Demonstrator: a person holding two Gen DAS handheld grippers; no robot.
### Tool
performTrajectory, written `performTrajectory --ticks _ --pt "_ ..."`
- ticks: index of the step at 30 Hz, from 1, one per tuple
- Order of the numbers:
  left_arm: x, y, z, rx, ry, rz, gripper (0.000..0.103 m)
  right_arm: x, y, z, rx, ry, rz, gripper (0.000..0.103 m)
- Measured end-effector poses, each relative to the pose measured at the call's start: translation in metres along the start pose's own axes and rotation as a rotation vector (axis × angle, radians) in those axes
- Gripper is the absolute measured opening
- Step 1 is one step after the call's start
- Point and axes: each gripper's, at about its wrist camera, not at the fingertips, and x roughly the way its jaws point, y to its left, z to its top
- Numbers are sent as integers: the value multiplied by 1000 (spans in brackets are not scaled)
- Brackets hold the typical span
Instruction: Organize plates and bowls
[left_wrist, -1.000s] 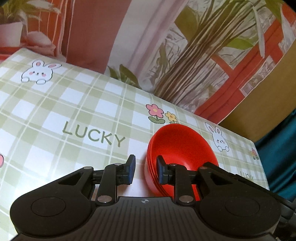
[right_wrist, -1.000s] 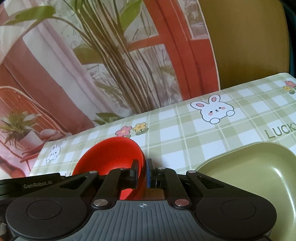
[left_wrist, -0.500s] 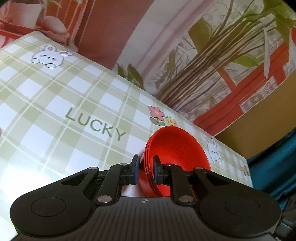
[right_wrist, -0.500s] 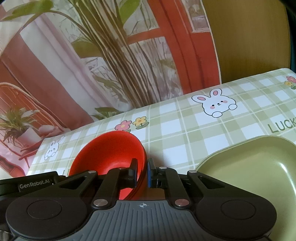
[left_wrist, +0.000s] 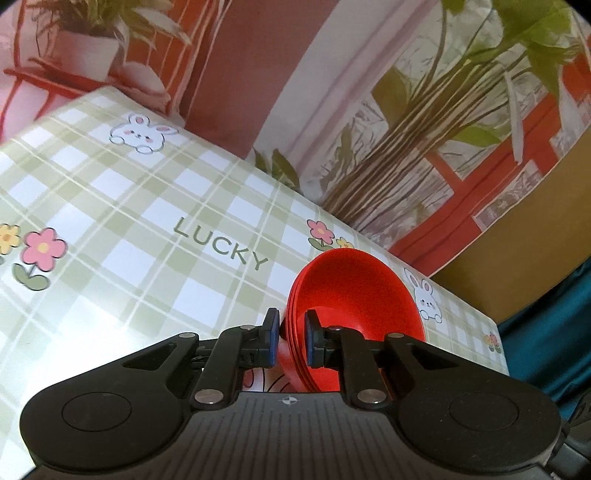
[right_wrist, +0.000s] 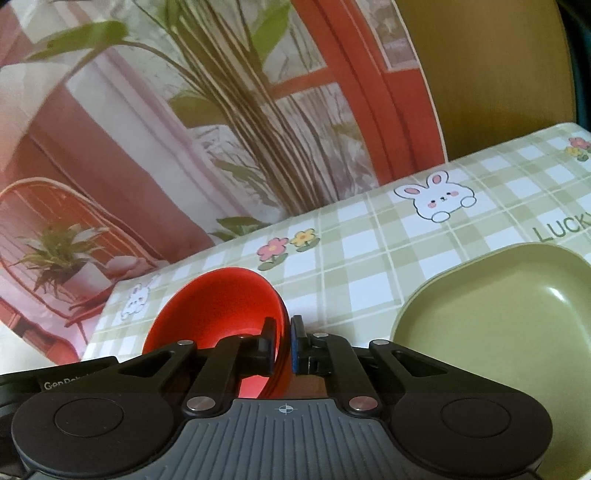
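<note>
A: What do I have in the left claw (left_wrist: 290, 340)?

B: It is clenched on the near rim of the stack of red bowls (left_wrist: 354, 295), one pad outside the wall and one inside. I count several nested rims at the pinch. The stack tilts, its mouth turned away from me toward the right end of the worktop (left_wrist: 147, 206).

A: And my right claw (right_wrist: 283, 345)?

B: Clenched too, on the opposite rim of the red bowls (right_wrist: 218, 306). The left pad sits inside the bowl, the right pad outside against the wall. So I grip the stack from both sides at once.

A: Where is the plate?

B: The green plate (right_wrist: 498, 325) lies flat on the checked cloth, just right of the right claw, apart from the bowls. Its far corner sits below the word LUCKY (right_wrist: 563, 229) printed on the cloth.

A: Is the stack resting on the worktop?

B: I cannot tell; my claws hide its underside.
</note>
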Motion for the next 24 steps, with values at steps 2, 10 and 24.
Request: performTrajectory --ticks 2,10,24 --pt "-6 0 -1 -5 -1 1 15 -6 2 -2 -1 -3 9 7" --pt "-28 1 -9 -19 -8 20 15 -26 11 -12 -17 -7 24 7" --pt "-61 -3 -23 -7 -29 31 15 -57 19 -26 -21 -25 57 7"
